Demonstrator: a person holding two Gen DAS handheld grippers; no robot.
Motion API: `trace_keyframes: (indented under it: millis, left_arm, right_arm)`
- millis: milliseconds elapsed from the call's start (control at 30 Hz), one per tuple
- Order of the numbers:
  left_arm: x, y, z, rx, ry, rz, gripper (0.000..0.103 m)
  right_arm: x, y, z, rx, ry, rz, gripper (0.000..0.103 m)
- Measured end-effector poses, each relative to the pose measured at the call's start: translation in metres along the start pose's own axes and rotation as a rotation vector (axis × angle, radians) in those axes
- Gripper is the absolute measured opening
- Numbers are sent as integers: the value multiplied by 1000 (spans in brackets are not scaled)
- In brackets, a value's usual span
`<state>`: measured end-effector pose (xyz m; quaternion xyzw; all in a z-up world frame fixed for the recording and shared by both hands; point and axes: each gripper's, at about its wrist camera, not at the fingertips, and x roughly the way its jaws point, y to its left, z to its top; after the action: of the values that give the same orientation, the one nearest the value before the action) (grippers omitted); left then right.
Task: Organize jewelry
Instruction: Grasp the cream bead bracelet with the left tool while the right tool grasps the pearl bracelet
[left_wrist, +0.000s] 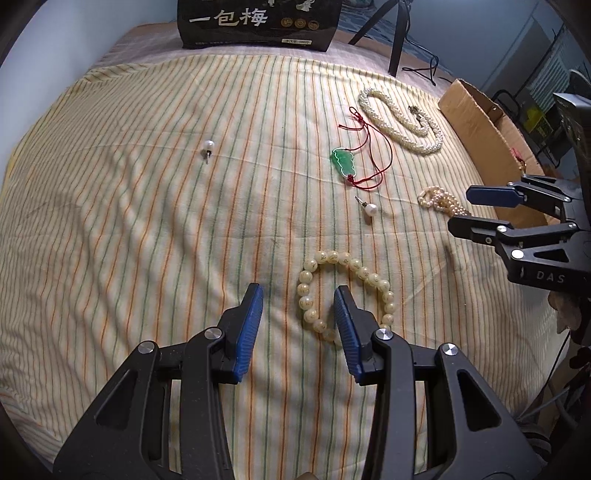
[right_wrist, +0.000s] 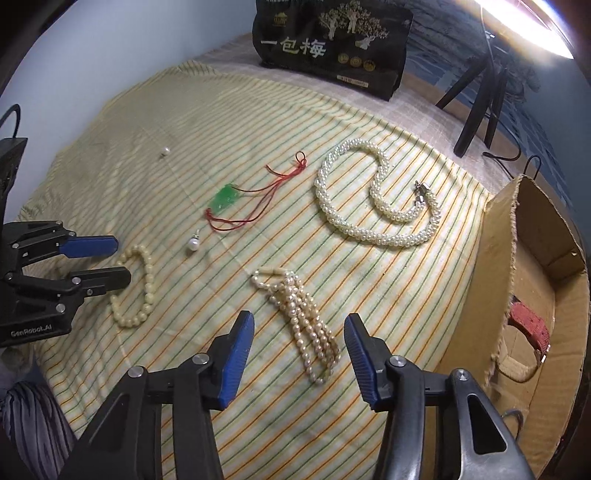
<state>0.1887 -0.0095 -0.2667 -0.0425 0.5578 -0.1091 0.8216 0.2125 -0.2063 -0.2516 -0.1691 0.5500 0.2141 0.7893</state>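
On the striped cloth (right_wrist: 369, 295), far right, a woven pearl rope necklace (right_wrist: 373, 206) coils, limp and slippery; nearer lie a pinkish pearl strand bundle (right_wrist: 310, 325) and a hard-beaded bracelet (left_wrist: 347, 291), best pinched across the beads. Both the right gripper (right_wrist: 299, 354) and left gripper (left_wrist: 299, 325) gape wide, empty. Rightward, the cardboard box (right_wrist: 476, 295) holds a red strap (right_wrist: 530, 325).

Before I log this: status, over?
Left gripper open, at bead bracelet. Right gripper open, straddling pearl strand. Nothing blocking.
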Motion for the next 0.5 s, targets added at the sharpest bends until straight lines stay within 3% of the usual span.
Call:
trace_keyframes:
  millis: [267,433,500]
  left_arm:
    - [4,-5,1,35,-31,24,40]
    - [6,-7,3,51,-44,52,26]
    - [5,-5,3,49,-35,36,15]
  right_arm:
    - [16,-2,3,5,19,3,47]
    - [17,-6,4,30,4,28,30]
    - [18,-4,4,32,0,25,25]
